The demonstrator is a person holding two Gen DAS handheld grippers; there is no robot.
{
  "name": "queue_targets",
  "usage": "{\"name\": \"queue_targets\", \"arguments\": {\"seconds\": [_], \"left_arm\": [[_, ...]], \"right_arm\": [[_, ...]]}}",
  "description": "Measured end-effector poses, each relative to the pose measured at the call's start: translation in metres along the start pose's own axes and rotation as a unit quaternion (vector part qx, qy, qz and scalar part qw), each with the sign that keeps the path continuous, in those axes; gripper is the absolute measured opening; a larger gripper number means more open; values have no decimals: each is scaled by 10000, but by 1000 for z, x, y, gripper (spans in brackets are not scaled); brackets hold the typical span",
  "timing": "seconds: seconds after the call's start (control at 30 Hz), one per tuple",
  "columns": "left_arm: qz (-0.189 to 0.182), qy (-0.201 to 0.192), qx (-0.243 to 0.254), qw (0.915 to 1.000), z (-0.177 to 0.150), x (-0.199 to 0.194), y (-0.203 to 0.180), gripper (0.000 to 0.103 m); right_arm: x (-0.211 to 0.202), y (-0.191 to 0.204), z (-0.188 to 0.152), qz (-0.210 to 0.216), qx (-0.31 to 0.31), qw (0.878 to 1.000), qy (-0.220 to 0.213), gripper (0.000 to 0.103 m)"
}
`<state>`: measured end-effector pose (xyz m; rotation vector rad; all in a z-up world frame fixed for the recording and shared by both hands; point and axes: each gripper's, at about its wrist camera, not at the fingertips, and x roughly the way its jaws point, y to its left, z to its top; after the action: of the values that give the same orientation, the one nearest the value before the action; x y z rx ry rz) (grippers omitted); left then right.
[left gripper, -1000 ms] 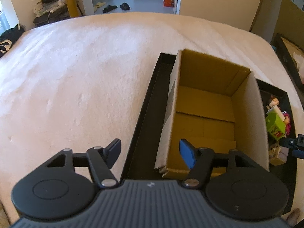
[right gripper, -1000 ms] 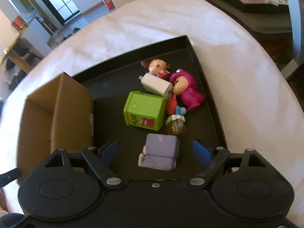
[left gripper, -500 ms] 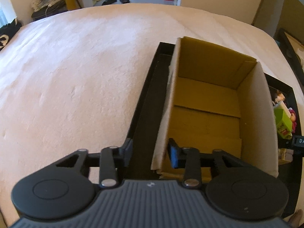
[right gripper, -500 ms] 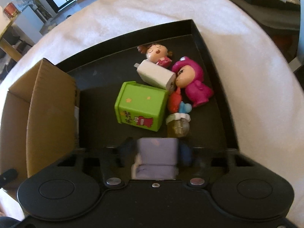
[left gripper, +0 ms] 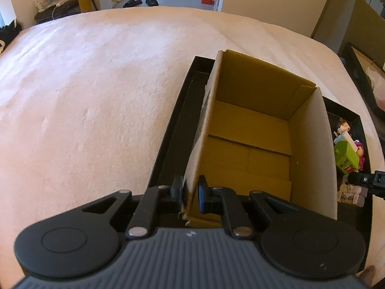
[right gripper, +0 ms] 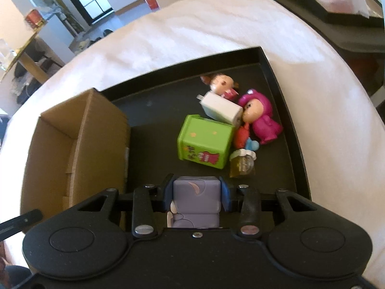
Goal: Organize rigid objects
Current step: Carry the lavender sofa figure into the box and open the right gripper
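A pale, plush bed cover (left gripper: pixel 101 110) fills the scene, with a doorway and slippers on the floor far behind it. On the bed sits a black tray (right gripper: pixel 276 77), and inside its left part stands an open cardboard box (left gripper: pixel 252 144), empty as far as the left wrist view shows.

The left gripper (left gripper: pixel 190 193) has its jaws pressed onto the box's near-left wall, one jaw outside and one inside, which looks like a bracing hold.

The right gripper (right gripper: pixel 196 192) has its jaws pinching a lavender block toy (right gripper: pixel 196 200) by its two side faces; the toy sits squarely between them, right at the near edge of the tray. Whether it has cleared the tray floor cannot be told.

The coming move likely turns on one relation: the box opening lies to the left of the held toy, with the box's right wall (right gripper: pixel 103 139) standing between them. The right hand would probably have to lift above that wall before crossing left.

The other toys, a green cube (right gripper: pixel 204 142), a white block (right gripper: pixel 221 109), a pink-suited figure (right gripper: pixel 259 120), a brown-haired doll (right gripper: pixel 220 83) and a small jar (right gripper: pixel 241 163), lie clustered just beyond and right of the jaws.
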<state>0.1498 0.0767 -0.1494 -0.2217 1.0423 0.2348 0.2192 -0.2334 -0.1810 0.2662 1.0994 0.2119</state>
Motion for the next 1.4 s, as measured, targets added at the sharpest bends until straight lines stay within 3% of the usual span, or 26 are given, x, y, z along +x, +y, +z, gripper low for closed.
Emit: {"name": "queue_targets", "arguments": {"seconds": [0.33,0.93,1.4], "left_arm": [[-303,46,-71,9995,-3,-1,5,12],[-259,-50,-121,9996,-6,-3,7,12],[-345,-97,-91,9993,-7,-6,9,12]], "right_arm": [[-28,30,5,-56,-360,9986,-381,38],[-61,111,19,-24,-1014,9910,-874,38],[-43,162,17,173,-1399,9869,-788,38]]}}
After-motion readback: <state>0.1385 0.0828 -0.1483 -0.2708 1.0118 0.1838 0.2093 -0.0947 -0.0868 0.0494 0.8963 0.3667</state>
